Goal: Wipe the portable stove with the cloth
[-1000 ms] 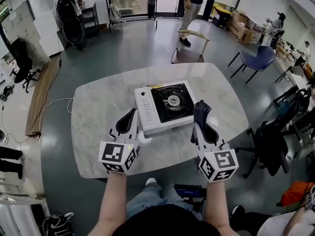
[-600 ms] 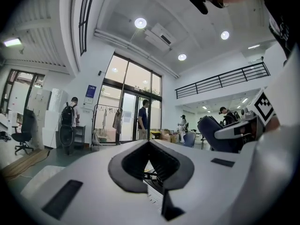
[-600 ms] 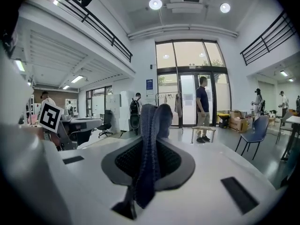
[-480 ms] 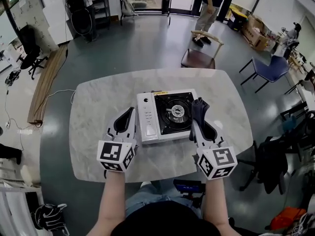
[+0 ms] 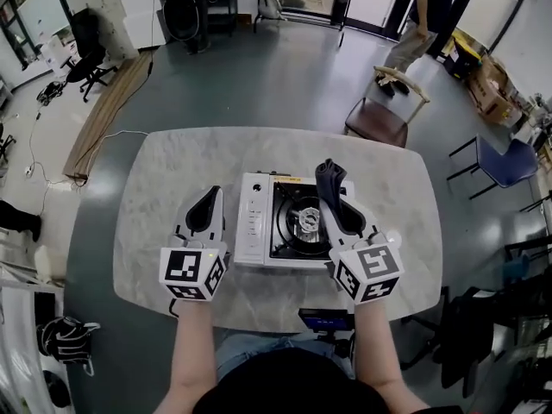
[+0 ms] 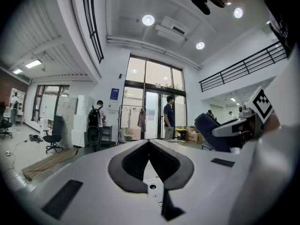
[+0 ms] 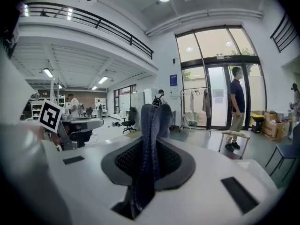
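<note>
Now, right gripper [image 5: 335, 198] clamping dark cloth [image 5: 326, 173], at portable stove [image 5: 255, 222]

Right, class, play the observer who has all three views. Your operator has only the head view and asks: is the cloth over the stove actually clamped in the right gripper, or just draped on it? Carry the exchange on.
Observer: Clamped. The right gripper view shows the dark blue cloth pinched between the jaws of the right gripper, with its folds standing up past their tips.
Operator: And the left gripper beside the portable stove, is it holding anything?
Observer: No. In the left gripper view its jaws meet at the tips, and nothing sits between them.
</note>
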`<state>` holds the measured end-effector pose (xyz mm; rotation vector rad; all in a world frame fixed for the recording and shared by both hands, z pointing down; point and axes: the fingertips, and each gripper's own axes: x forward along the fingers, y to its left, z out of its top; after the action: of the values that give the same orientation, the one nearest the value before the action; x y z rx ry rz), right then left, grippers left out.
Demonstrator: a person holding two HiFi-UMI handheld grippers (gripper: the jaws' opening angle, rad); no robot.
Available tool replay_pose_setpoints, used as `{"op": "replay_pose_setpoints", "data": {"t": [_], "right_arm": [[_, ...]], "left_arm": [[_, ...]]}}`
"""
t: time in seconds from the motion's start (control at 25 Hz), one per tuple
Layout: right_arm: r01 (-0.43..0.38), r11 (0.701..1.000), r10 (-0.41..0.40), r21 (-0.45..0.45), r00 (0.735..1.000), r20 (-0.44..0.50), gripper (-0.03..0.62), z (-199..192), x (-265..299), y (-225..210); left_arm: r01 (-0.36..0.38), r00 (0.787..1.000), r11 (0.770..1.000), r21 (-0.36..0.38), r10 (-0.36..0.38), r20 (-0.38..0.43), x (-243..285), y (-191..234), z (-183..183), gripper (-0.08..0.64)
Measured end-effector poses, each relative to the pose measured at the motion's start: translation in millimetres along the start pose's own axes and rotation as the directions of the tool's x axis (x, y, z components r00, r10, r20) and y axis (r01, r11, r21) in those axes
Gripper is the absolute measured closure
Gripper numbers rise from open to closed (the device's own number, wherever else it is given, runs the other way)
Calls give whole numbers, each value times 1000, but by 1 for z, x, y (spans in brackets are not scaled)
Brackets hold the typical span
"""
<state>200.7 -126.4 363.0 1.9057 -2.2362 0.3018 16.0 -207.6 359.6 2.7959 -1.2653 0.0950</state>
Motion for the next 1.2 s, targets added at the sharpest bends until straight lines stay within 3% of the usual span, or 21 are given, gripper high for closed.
{"op": "replay_pose_setpoints", "data": {"t": [0.24,0.48,0.88,1.2], "right_arm": [[-135,990,134,-48,991,-29,522,-2,35,3],[-186,981,182,-49,981,-70,521,-12,62,14],[-230,969,214,-85,964,-160,520,-29,113,40],[-305,943,244,-132,904,-350,520,-78,164,48]], "left_arm": [[-95,995,995,32,96,-27,-8,5,-7,549],[-160,985,987,26,162,-63,-22,30,-17,549],[-132,987,991,16,132,-93,-12,57,-29,548],[-153,983,987,-41,148,-109,-2,74,-50,549]]}}
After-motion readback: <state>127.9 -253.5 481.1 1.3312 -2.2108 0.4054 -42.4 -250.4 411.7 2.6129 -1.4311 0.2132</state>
